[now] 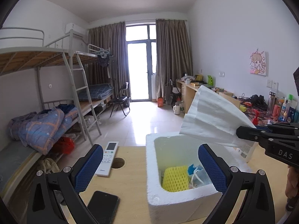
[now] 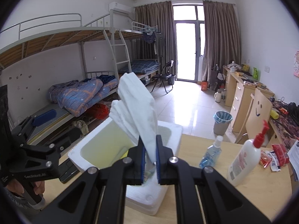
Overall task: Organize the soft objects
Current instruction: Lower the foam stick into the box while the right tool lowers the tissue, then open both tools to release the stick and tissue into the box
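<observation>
While the right gripper [image 2: 150, 158] pinches the white tissue [image 2: 137, 108] above the foam box [image 1: 179, 197], lower before releasing; left gripper [image 1: 150, 165] spread, empty, near side.

The wooden bench [image 1: 130, 186] carries a white foam box [image 1: 179, 201]. Left of the box lie a remote [image 1: 109, 158] and a dark phone [image 1: 102, 208], the phone nearer the camera. Right of the box stand a blue spray bottle [image 2: 211, 154] and a white pump bottle [image 2: 244, 160], with red wrappers [image 2: 272, 156] beyond.

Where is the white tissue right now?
The tissue is pinched in the right hand-held gripper, held in the air above the foam box, not yet inside.
</observation>
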Motion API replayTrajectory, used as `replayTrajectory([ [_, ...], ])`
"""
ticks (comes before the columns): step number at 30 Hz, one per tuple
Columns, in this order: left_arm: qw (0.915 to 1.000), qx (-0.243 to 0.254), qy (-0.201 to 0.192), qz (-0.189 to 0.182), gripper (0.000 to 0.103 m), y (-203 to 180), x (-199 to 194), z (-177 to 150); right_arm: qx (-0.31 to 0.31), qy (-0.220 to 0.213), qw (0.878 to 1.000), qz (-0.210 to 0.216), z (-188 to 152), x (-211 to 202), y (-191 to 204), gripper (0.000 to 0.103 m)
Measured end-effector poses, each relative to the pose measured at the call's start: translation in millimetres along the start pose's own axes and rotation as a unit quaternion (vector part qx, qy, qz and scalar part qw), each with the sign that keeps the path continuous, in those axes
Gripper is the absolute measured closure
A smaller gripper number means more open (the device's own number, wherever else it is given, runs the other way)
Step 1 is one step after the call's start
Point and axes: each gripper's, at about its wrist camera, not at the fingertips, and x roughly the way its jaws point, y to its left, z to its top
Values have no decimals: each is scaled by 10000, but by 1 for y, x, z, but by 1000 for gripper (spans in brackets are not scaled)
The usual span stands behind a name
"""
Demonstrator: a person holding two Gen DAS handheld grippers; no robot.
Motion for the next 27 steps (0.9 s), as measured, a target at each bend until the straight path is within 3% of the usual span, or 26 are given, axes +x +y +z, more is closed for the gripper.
replayTrajectory([
  [9,9995,-175,-106,223,1,16,-12,-2,45,143,9996,224,-1,23,3,90],
  [14,9993,-232,-123,283,1,23,-13,-3,30,264,9996,99,-2,35,3,90],
  [15,9992,-234,-127,296,1,23,-13,-3,63,342,9994,58,-3,40,1,81],
  [16,9992,-238,-131,308,1,23,-13,-3,107,402,9991,55,-4,42,-1,63],
  [19,9992,-234,-133,291,1,23,-14,-4,258,423,9987,124,-7,42,-7,37],
  [27,9994,-262,-132,203,1,16,-19,-5,247,262,9993,90,-6,15,-5,36],
])
